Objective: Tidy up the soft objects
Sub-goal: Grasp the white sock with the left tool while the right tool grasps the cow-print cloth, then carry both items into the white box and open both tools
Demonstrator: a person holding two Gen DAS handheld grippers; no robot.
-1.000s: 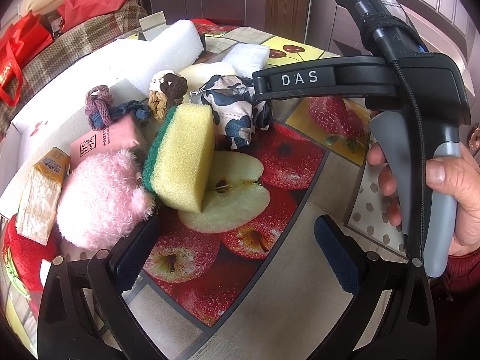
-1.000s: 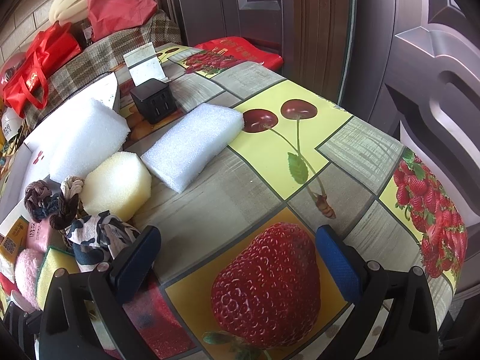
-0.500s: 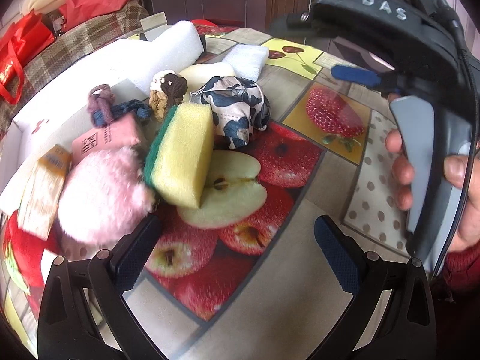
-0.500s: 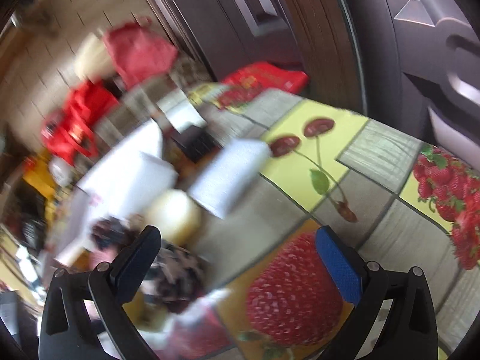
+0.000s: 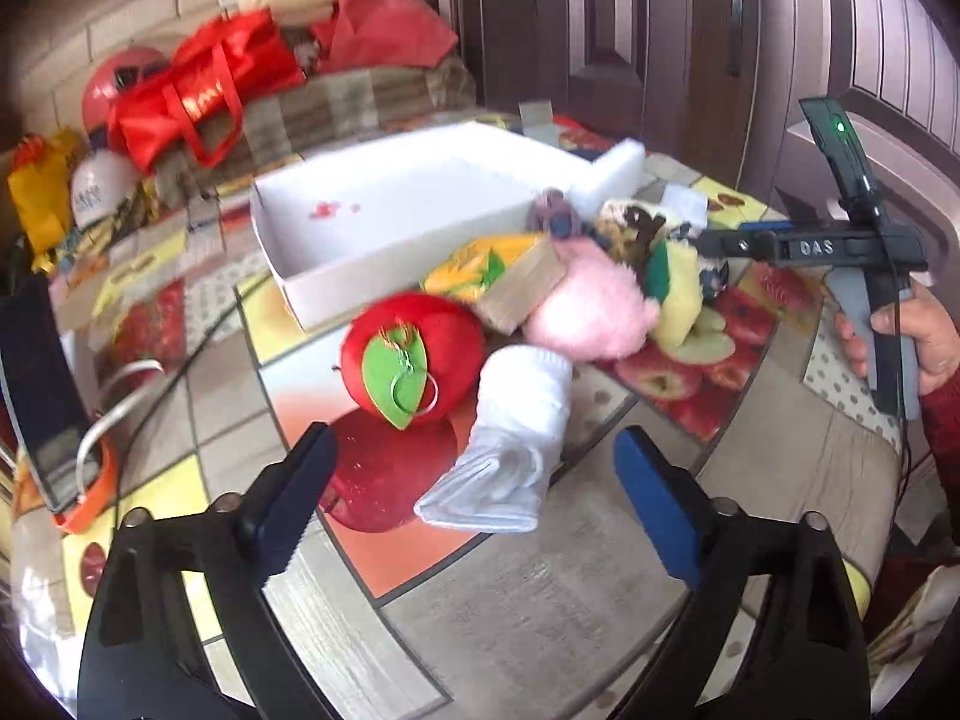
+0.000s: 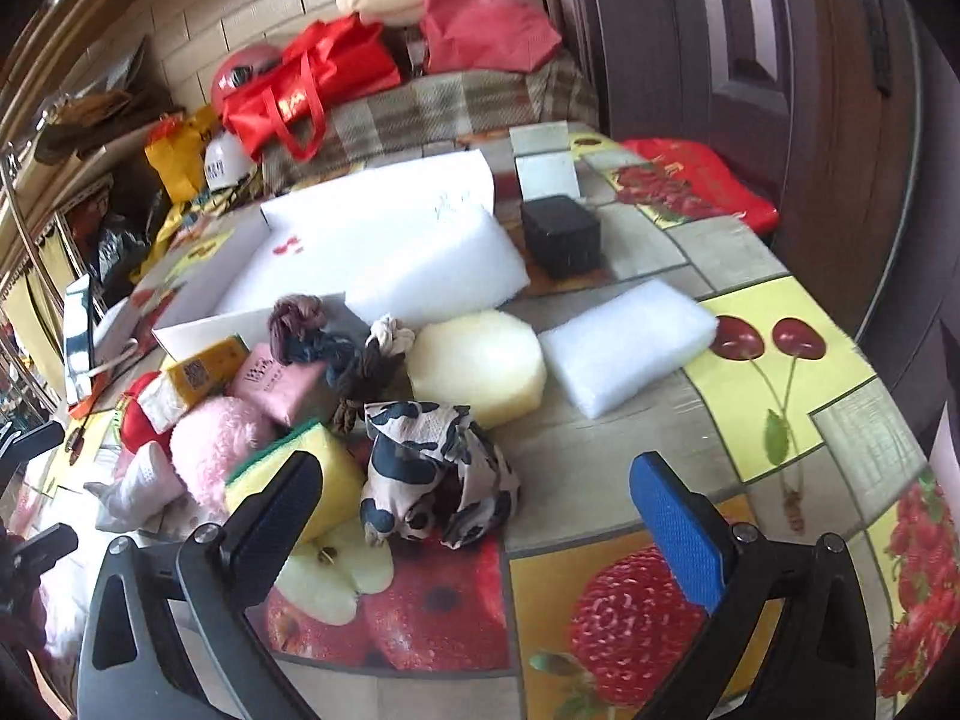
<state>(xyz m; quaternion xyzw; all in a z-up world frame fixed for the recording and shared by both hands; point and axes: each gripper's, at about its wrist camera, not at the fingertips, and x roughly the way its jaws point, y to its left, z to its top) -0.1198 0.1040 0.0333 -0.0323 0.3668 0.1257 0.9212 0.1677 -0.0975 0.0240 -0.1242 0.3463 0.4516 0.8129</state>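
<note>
While both closing: L tool [image 5: 471, 468] over white sock [image 5: 510, 438], R tool [image 6: 474, 498] over cow-print cloth [image 6: 432, 468], nothing gripped.

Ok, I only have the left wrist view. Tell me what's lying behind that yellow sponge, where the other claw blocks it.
Observer: A crumpled cow-print cloth lies there, right beside the yellow sponge.
Operator: Now report the right claw.
Observer: The right claw is closing and its pads touch nothing. The cloth lies just beyond the tips, in line with the gap.
Operator: Give me what's past the cloth.
Observer: A pale hexagonal sponge sits just behind it, with a flat white foam pad beside that.
</note>
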